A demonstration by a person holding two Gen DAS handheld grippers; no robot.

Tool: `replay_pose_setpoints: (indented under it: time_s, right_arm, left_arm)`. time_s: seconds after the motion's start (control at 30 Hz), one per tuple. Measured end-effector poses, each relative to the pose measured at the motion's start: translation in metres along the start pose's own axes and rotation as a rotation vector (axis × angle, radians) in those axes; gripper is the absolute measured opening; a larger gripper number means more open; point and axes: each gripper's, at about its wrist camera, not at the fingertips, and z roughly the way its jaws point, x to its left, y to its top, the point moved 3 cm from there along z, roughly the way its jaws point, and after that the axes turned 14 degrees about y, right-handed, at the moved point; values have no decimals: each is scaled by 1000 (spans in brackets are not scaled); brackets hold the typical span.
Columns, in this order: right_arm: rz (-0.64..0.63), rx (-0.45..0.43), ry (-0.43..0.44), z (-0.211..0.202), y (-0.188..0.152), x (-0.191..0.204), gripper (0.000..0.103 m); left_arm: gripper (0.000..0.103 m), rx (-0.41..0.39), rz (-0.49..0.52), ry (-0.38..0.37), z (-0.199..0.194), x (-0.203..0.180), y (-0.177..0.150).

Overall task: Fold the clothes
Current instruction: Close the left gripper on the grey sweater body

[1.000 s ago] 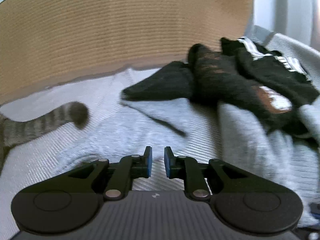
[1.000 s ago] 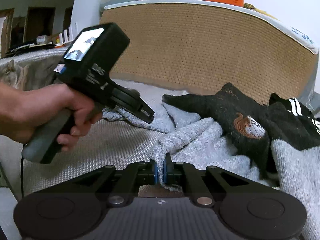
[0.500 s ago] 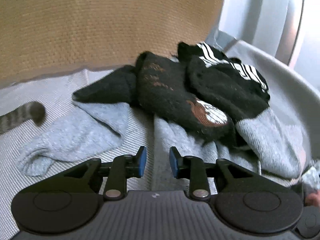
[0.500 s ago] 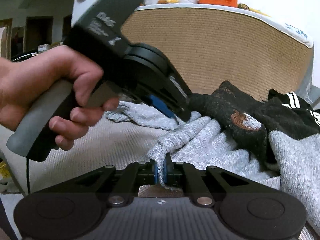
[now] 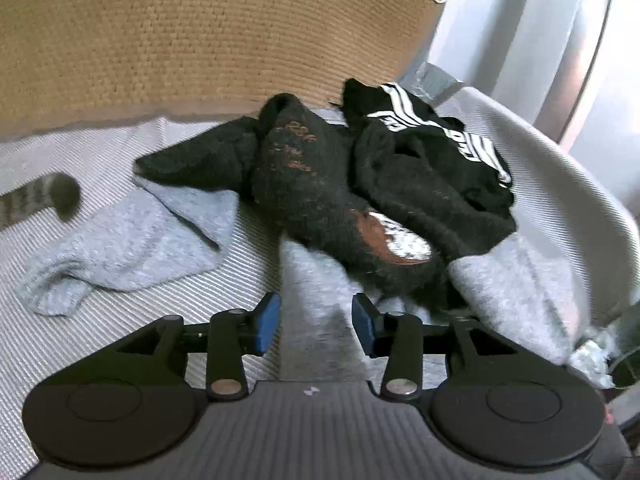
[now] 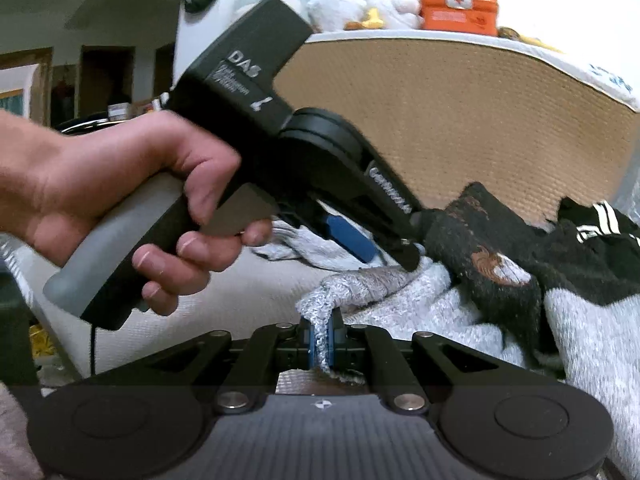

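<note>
Since 1 second ago, my left claw [image 5: 316, 322] has been swinging away from the striped cat tail [image 5: 38, 198] toward the pile of clothes, and its jaws have just been opening; nothing is sitting between the blue pads [image 5: 267, 322], only grey knit showing below the gap. I am reading them as apart and empty. My right claw [image 6: 320, 344] is staying clamped on a bunched edge of the grey sweater [image 6: 408, 300], the fabric pinched upright between its pads. The person's hand [image 6: 132, 208] is gripping the left tool's handle, high and to the left in the right view. The grey sweater [image 5: 320, 280] is lying on the ribbed grey cover [image 5: 120, 328] of what looks like a bed, in front of a woven tan headboard [image 5: 200, 32]; one sleeve [image 5: 120, 248] is trailing off to the left, while the body is running right, partly buried under a dark knitted garment [image 5: 320, 184] and a black piece with white stripes [image 5: 432, 132]. What I judge the coming move turns on: the strip of grey cloth is lying directly ahead of and under the left claw, its long axis running away from me toward the dark pile, so the left claw is the nearer free one to take a 2nd hold. I am guessing a short dip forward would do it; the dark garment lying on top may drag along.
</note>
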Motion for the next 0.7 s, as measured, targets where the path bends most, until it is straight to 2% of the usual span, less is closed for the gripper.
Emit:
replay_pose_setpoints:
  time_s: [0.17, 0.5, 0.63, 0.67, 0.7]
  right_arm:
    - [-20, -8, 27, 1, 2, 4, 7]
    - [-44, -19, 94, -6, 3, 15, 7]
    - [-67, -28, 129, -8, 5, 19, 7]
    - [-69, -31, 134, -9, 5, 19, 7]
    - [-71, -34, 139, -10, 5, 20, 7]
  left_arm:
    - [47, 41, 52, 42, 3, -5, -9]
    - [49, 95, 16, 33, 2, -5, -17]
    - [50, 123, 75, 35, 3, -16, -21]
    - [49, 119, 101, 56, 3, -20, -23]
    - [42, 126, 113, 72, 5, -21, -24]
